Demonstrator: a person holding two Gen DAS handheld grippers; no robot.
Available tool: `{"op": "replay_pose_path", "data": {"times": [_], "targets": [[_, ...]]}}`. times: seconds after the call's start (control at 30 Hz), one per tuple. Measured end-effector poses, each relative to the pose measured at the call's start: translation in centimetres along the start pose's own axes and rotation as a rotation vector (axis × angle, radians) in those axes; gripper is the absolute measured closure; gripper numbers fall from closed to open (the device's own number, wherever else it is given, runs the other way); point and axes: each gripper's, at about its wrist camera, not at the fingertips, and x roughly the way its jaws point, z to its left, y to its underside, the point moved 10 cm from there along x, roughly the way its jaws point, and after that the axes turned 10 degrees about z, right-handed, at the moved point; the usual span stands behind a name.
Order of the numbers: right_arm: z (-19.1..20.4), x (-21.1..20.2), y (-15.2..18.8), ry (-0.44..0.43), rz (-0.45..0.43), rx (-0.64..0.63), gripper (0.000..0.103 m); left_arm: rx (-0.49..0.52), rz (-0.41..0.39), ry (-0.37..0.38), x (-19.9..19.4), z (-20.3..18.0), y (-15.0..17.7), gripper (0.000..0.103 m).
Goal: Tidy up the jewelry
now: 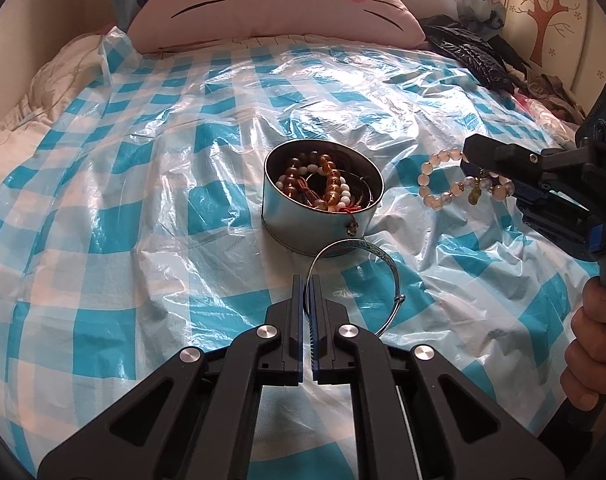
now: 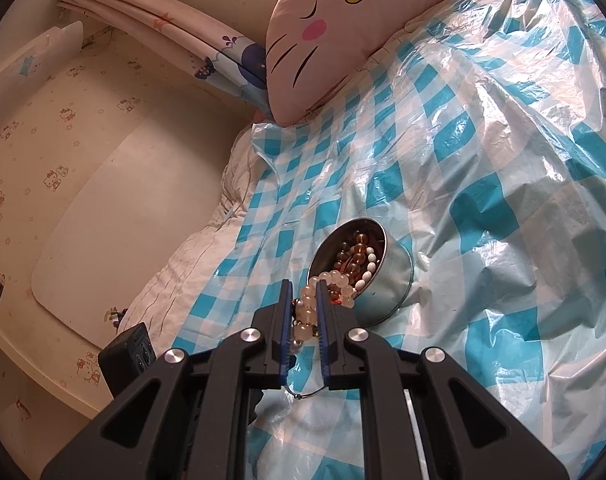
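Note:
A round metal tin (image 1: 303,220) stands on the bed, with several amber, white and red bead bracelets inside. Just in front of it, my left gripper (image 1: 306,278) is shut on a thin silver bangle (image 1: 359,244), which curves off to the right. To the right of the tin, my right gripper (image 1: 469,156) is shut on a pale pink bead bracelet (image 1: 424,179) that hangs above the sheet. In the right wrist view the right gripper (image 2: 304,285) pinches those beads (image 2: 307,312) in front of the tin (image 2: 387,292). A bit of the bangle (image 2: 307,394) shows below the fingers.
A crinkled blue-and-white check plastic sheet (image 1: 143,200) covers the bed. A pink cat-face pillow (image 1: 271,0) lies at the head, and black bags and clothes (image 1: 471,56) are piled at the far right. A person's hand (image 1: 591,344) holds the right gripper's handle. The wall (image 2: 63,180) runs along the bed's left.

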Motion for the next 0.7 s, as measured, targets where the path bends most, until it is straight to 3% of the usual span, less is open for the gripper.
{"op": "replay_pose_path", "data": {"times": [0.37,0.7], "targets": [[0.1,0.0,0.0,0.001,0.000,-0.002,0.090,0.000,-0.011,-0.003,-0.3,0.2,-0.1,0.100],[1.3,0.1,-1.3,-0.035,-0.034,-0.033,0.090,-0.064,-0.061,0.075,-1.6,0.1,-2.3,0.100]]}}
